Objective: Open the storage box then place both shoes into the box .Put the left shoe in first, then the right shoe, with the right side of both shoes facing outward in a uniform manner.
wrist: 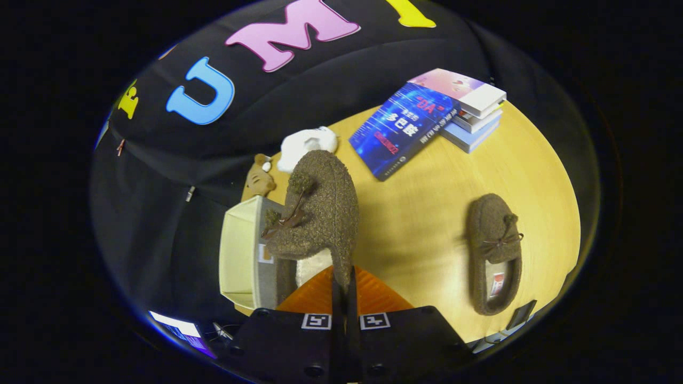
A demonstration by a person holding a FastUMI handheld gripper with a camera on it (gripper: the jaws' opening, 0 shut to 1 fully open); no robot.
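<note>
1. The gripper has its two fingers pressed close together, clamped on the heel rim of a fuzzy brown shoe, which hangs lifted just ahead of the fingers with its toe pointing away toward twelve o'clock.
2. The held shoe shows a pompom and a small bow on its upper, and a pale lining at the opening near the fingertips.
3. Below and at about nine o'clock from the held shoe sits the storage box, cream-walled, its opening facing up; the shoe overlaps its near edge, and whether they touch cannot be told.
4. The second shoe lies flat on the round wooden table at about three o'clock from the fingers, well apart from the box.
5. A blue book leans against a stack of books at about one o'clock, beyond both shoes.
6. A white soft toy and a small brown toy rest at the table's far edge, near eleven o'clock.
7. The tabletop is light, yellowish wood grain; dark cloth closes the booth behind it.
</note>
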